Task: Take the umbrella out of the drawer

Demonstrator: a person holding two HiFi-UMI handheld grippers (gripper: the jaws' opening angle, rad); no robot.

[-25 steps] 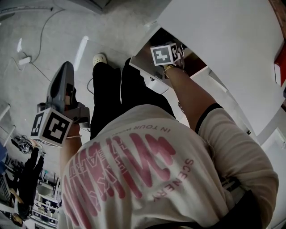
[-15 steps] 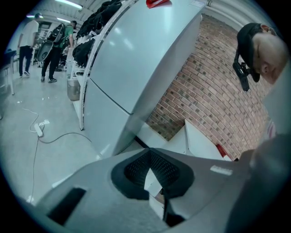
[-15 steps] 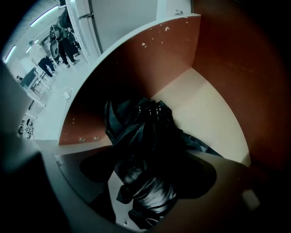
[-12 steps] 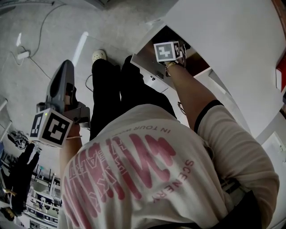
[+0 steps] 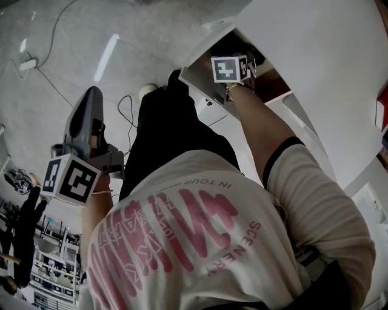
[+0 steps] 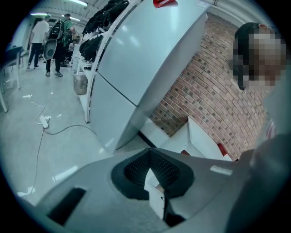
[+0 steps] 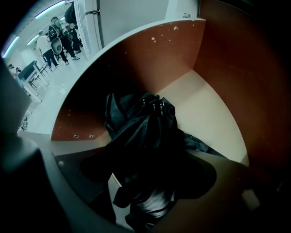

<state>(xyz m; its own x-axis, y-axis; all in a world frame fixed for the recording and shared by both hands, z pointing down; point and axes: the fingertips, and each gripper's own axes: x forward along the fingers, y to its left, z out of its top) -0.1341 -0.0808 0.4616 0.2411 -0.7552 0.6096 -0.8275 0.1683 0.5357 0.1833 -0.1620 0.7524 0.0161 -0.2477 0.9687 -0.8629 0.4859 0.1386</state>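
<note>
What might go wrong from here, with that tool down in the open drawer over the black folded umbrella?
1. The right gripper's jaws have just been opening and stand wide, with the black folded fabric umbrella between them but not clamped. Closing on loose fabric alone may let it slip or unfurl when lifted.
2. The umbrella lies close to the brown wooden drawer wall, so it could snag there on the way up.

Light: I see bright ceiling strips (image 6: 76,2) and a glare streak on the floor (image 5: 106,57).
Drawer (image 7: 136,59): dim inside; the umbrella (image 7: 145,132) almost melts into shadow.
Edges: strong fisheye bending, black corners.
</note>
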